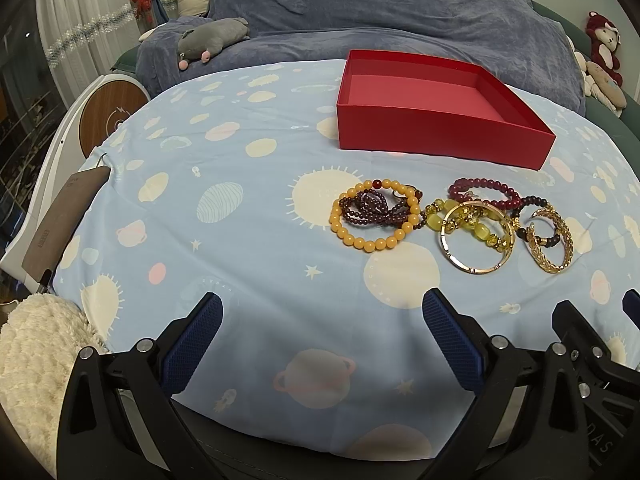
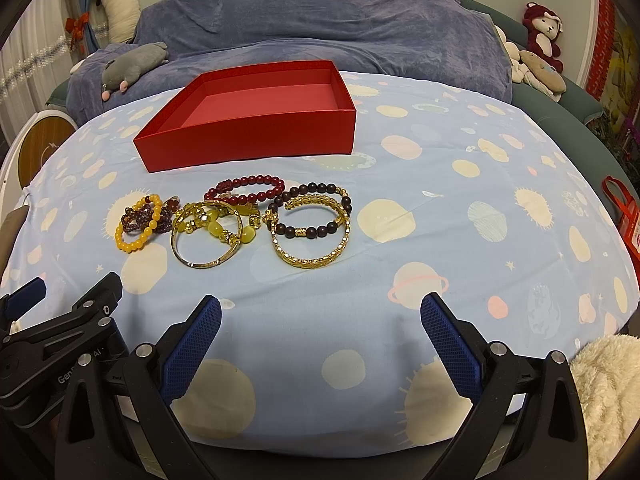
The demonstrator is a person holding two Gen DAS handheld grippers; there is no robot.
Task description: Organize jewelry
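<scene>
An empty red box (image 1: 440, 140) (image 2: 248, 144) stands on the planet-print cloth (image 1: 240, 200) (image 2: 440, 208). In front of it lies a cluster of bracelets. It holds a yellow bead bracelet (image 1: 376, 244) (image 2: 132, 246) over a purple bead strand (image 1: 372, 208) (image 2: 136, 220), a plain gold bangle (image 1: 476, 268) (image 2: 208, 264), a dark red bead bracelet (image 1: 480, 186) (image 2: 252, 180), a black bead bracelet (image 2: 316, 232) and a gold chain bangle (image 1: 552, 268) (image 2: 312, 260). My left gripper (image 1: 323, 306) (image 2: 76, 282) and right gripper (image 2: 320, 307) (image 1: 596, 304) hover open and empty just short of the cluster.
A blue blanket (image 1: 360, 12) with a grey plush (image 1: 212, 40) lies behind the box, and more plush toys (image 2: 540, 40) sit at the back right. A red bag (image 2: 624, 208) stands off the right edge. Cream fleecy fabric (image 1: 40, 352) (image 2: 600, 384) shows beside each gripper.
</scene>
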